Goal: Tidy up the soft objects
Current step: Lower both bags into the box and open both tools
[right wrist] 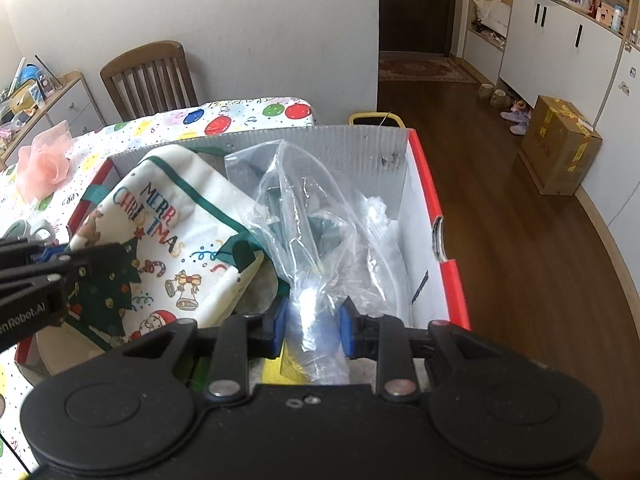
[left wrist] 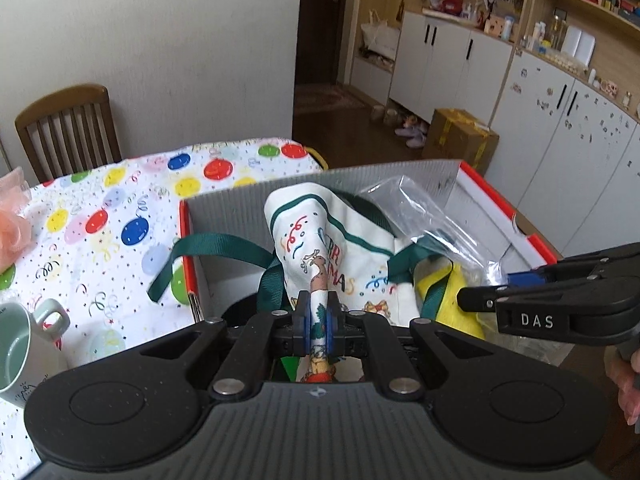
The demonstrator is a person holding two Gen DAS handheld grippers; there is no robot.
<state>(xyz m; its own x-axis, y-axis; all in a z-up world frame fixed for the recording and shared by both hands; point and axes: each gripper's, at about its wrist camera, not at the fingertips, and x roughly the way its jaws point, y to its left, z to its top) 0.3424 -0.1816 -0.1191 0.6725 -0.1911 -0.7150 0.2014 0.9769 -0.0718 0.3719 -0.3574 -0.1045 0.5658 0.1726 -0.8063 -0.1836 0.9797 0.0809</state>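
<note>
A white Christmas cloth (left wrist: 320,236) with green straps hangs over a red-edged box (left wrist: 360,178) that has a grey corrugated back wall. My left gripper (left wrist: 318,312) is shut on a fold of this cloth just above the box. In the right wrist view the cloth (right wrist: 176,240) lies in the box's (right wrist: 424,184) left half, with the left gripper (right wrist: 100,264) on its edge. A clear plastic bag (right wrist: 304,216) fills the right half. My right gripper (right wrist: 314,320) has its blue pads against the bag's near end. Something yellow (right wrist: 288,368) lies under the bag.
The box stands at the edge of a table with a balloon-print cover (left wrist: 120,200). A grey mug (left wrist: 24,344) and a peach mesh puff (right wrist: 44,160) sit on the table. A wooden chair (left wrist: 68,128) stands behind it. A cardboard box (right wrist: 560,152) sits on the floor.
</note>
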